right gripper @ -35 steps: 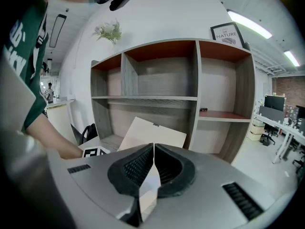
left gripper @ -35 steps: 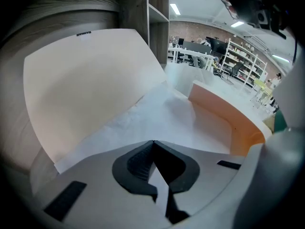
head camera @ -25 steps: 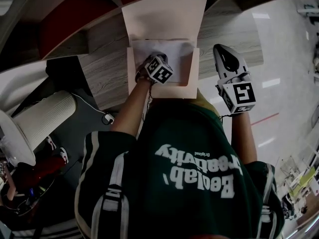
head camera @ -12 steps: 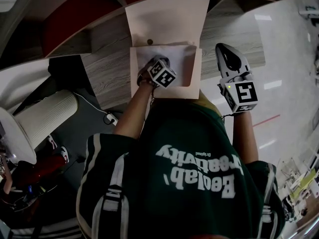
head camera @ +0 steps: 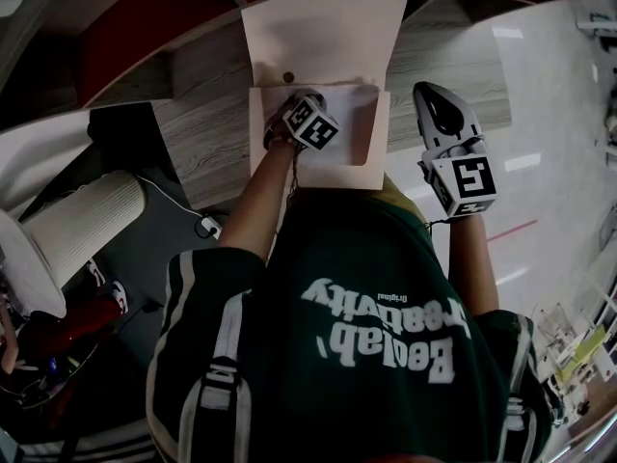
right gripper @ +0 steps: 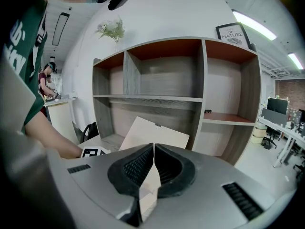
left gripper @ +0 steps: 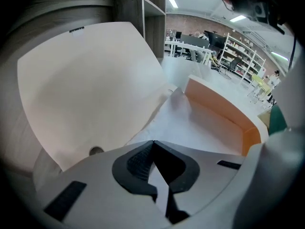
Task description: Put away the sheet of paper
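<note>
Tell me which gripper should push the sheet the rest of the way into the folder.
Left. The left gripper, jaws shut, sits right over the white sheet at the pocket mouth of the folder. The right gripper, also shut, hangs off to the side, clear of both.

Bench (head camera: 207, 152): grey wood-grain surface, matt. Folder (head camera: 323, 32): cream card, smooth, matt. Sheet of paper (left gripper: 200, 132): white paper, matt. Left gripper (left gripper: 153, 142) and right gripper (right gripper: 153, 147): smooth grey plastic shells, with pads (right gripper: 138, 168) of black ribbed material. Floor (head camera: 549, 114): pale, glossy, mirrors the ceiling lights. Shirt (head camera: 386, 336): green cloth, white print.
</note>
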Demonstrator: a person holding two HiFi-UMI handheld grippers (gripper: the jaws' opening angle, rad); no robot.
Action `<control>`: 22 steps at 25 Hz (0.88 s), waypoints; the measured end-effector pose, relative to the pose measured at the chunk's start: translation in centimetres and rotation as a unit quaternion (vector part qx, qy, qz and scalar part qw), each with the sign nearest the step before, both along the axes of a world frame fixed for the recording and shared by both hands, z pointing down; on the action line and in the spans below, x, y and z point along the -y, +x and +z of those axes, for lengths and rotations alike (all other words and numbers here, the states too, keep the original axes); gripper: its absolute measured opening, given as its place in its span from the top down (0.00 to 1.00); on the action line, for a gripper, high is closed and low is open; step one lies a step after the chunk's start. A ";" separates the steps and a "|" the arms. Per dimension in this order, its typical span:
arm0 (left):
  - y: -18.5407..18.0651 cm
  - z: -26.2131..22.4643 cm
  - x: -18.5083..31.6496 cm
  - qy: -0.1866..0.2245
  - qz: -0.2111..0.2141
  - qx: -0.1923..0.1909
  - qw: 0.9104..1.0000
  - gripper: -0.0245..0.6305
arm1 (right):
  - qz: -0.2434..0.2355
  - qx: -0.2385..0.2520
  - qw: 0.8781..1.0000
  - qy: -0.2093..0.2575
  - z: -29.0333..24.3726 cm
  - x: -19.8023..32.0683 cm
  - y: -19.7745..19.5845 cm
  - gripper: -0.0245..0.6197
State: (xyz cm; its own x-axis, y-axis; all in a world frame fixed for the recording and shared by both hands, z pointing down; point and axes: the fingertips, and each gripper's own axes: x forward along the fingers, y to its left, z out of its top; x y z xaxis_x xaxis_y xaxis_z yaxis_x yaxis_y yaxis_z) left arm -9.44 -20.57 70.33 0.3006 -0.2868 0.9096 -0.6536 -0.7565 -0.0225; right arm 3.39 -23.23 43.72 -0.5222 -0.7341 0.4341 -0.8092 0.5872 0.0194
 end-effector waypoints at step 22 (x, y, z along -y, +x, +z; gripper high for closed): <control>-0.1 -0.4 -4.0 -0.069 0.022 -0.018 0.997 0.93 | -0.016 -0.006 1.000 0.013 -0.8 -0.4 -1.5 0.91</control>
State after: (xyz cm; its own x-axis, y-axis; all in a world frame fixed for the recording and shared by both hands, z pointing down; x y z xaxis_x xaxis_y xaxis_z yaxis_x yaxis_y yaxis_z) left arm -9.57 -16.53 69.90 0.3438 -0.1445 0.9279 -0.6178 -0.7789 0.1076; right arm 1.89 -22.85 42.92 -0.5408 -0.7276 0.4221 -0.7894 0.6122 0.0439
